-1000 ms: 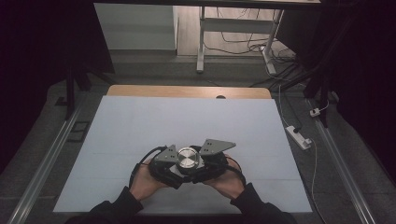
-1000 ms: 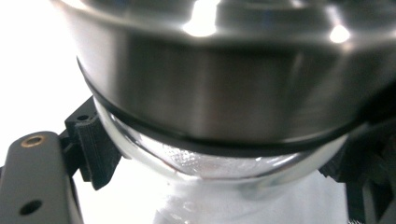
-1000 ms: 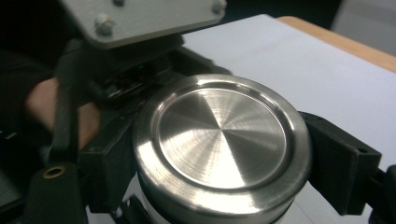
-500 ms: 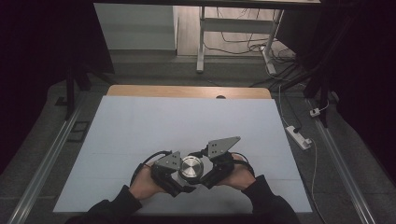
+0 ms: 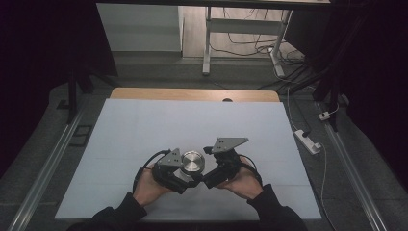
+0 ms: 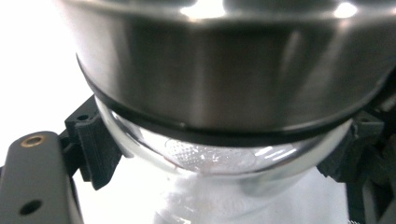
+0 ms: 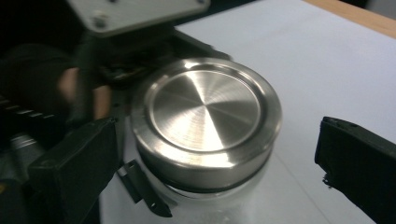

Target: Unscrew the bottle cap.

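Steel-lidded jar (image 7: 205, 126) clamped in left fingers (image 6: 95, 149), right fingers (image 7: 355, 163) just opened alongside

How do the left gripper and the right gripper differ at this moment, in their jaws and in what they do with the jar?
The left gripper is shut on the glass jar, below its metal lid; the right gripper is open. The left jaws press the glass, while the right jaws, which have just been opening, stand apart on both sides of the lid. Both are hand-held, with black jaws.
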`<action>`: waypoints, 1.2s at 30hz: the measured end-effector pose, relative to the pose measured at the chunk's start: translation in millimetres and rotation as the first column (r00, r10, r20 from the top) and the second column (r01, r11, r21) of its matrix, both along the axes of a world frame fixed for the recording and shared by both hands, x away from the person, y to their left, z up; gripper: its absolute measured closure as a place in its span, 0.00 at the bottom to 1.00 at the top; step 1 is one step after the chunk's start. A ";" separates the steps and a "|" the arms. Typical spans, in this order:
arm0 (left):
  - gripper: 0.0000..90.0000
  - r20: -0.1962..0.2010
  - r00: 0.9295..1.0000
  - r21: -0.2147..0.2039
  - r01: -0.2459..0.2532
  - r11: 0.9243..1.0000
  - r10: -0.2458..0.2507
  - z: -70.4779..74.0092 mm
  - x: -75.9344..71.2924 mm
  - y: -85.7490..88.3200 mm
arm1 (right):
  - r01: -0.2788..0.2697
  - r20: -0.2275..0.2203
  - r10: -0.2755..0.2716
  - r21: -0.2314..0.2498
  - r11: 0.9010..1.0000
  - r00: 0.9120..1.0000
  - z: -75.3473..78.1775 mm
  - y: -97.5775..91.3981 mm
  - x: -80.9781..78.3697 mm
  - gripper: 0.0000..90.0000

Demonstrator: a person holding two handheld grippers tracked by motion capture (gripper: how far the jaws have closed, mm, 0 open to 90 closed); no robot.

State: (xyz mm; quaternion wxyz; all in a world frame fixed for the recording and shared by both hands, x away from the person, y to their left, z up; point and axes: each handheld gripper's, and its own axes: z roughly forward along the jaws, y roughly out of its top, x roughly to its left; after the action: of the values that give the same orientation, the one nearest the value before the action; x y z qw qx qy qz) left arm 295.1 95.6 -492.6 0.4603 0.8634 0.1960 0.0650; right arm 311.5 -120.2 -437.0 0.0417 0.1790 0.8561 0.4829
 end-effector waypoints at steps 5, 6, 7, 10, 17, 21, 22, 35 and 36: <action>0.17 0.001 0.998 0.018 -0.059 0.998 0.059 -0.5 -1.1 -4.2 | 0.081 0.015 -0.081 0.020 0.996 0.997 -1.3 6.2 -4.2 0.04; 0.17 0.001 0.998 0.018 -0.059 0.998 0.059 -0.5 -1.1 -4.2 | 0.091 0.010 -0.091 0.028 0.996 0.996 -1.8 7.1 -4.6 0.05; 0.17 0.002 0.997 0.024 -0.082 0.996 0.082 -0.5 -1.7 -6.4 | 0.101 0.007 -0.102 0.034 0.994 0.995 -2.4 8.1 -5.2 0.06; 0.17 -0.002 0.996 0.024 -0.094 0.995 0.094 -0.7 -2.0 -8.6 | 0.136 0.009 -0.136 0.031 0.990 0.991 -5.2 12.1 -7.3 0.08; 0.17 0.001 0.996 0.028 -0.090 0.996 0.090 -0.1 -3.6 -10.9 | 0.161 0.044 -0.162 0.018 0.987 0.986 -9.7 17.8 -11.8 0.19; 0.17 0.000 0.999 0.012 -0.053 0.999 0.053 -0.3 -2.3 -8.4 | 0.126 0.060 -0.127 0.015 0.992 0.990 -7.8 16.5 -12.4 0.20; 0.17 0.000 0.999 0.008 -0.041 0.999 0.041 -0.3 -2.0 -7.5 | 0.112 0.058 -0.113 0.019 0.994 0.992 -7.6 16.0 -12.0 0.20; 0.17 -0.012 0.974 -0.049 0.224 0.973 -0.225 0.3 -2.9 -4.1 | -0.239 0.012 0.239 0.073 0.968 0.971 -5.6 -3.0 1.5 0.20; 0.17 -0.012 0.974 -0.049 0.224 0.973 -0.225 0.3 -2.9 -4.1 | -0.260 0.010 0.260 0.076 0.963 0.966 -5.8 -3.9 1.8 0.20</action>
State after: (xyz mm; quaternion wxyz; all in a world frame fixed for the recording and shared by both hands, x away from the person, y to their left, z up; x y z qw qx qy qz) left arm 292.2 91.4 -492.2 0.4834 0.8693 0.1026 0.0003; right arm 313.2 -124.1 -442.8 -0.0288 0.0666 0.8530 0.5168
